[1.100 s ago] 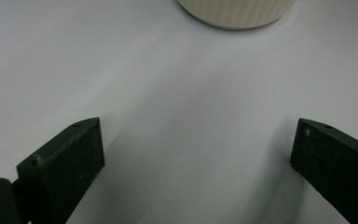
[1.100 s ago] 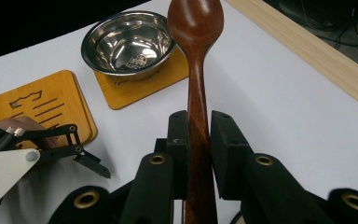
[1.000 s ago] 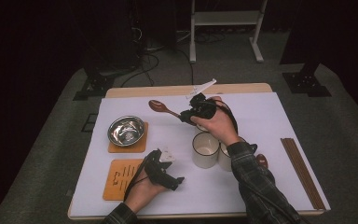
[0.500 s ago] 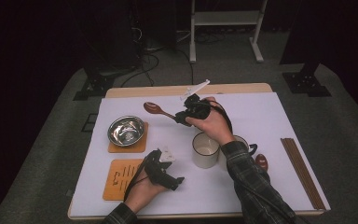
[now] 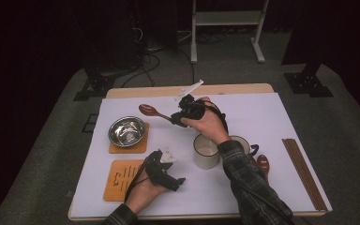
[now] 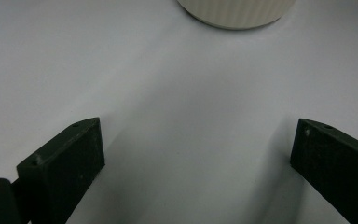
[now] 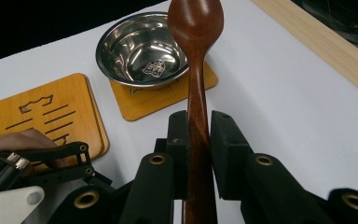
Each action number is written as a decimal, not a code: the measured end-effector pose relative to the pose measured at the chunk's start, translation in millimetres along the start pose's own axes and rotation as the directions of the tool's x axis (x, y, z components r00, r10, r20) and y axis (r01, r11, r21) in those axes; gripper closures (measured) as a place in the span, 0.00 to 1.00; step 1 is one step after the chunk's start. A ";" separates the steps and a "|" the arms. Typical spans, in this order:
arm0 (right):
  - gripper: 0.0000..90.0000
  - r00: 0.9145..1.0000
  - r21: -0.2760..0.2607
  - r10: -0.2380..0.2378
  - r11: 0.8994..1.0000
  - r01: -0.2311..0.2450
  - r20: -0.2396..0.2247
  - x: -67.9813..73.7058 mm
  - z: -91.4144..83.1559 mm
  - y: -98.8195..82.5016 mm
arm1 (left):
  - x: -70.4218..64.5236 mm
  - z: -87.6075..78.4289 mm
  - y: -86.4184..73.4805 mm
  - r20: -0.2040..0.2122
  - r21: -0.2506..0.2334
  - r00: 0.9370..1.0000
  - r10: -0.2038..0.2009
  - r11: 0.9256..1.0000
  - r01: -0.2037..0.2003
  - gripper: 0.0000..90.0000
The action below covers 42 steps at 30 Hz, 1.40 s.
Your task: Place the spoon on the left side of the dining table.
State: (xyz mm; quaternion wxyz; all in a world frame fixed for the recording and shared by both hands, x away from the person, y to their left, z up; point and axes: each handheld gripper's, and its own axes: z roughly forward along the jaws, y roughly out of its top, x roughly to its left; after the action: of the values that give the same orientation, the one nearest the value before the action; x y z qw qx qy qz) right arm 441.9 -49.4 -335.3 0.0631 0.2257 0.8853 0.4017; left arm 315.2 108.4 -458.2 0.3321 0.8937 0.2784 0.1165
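Note:
My right gripper is shut on the handle of a brown wooden spoon, held above the white mat at the table's far middle. The spoon's bowl points left toward the steel bowl, which sits on a wooden coaster. My left gripper rests low on the mat near the front, jaws wide open with nothing between them. A white ribbed mug stands just beyond it.
A second wooden coaster lies at the front left. A dark-rimmed cup and another brown spoon sit beside the right forearm. Long wooden chopsticks lie along the mat's right edge.
The right gripper has carried the spoon a little to the left, closer to the steel bowl. The left gripper has stayed where it was.

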 end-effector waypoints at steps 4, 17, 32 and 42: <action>0.86 1.000 0.004 -0.009 1.000 0.009 -0.004 0.5 4.6 1.7 | -0.1 0.0 -0.1 0.000 -0.001 1.000 -0.001 1.000 0.001 0.02; 0.86 0.999 0.016 -0.025 1.000 0.026 -0.022 5.1 20.4 10.6 | 0.0 0.1 -0.1 0.000 -0.001 1.000 -0.001 1.000 0.001 0.02; 0.86 0.998 0.028 -0.040 0.999 0.042 -0.046 8.6 37.2 16.9 | 0.1 0.0 0.0 -0.001 0.000 1.000 0.001 1.000 -0.001 0.02; 0.86 0.997 0.028 -0.040 0.999 0.042 -0.063 9.4 44.0 19.6 | 0.2 -0.1 0.0 -0.001 0.001 1.000 0.001 1.000 -0.001 0.02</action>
State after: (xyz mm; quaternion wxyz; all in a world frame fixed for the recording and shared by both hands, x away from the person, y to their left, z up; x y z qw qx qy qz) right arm 453.3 -3.8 -349.6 0.0404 0.1956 0.8971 0.3942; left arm 315.2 108.6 -458.1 0.3314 0.8940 0.2779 0.1170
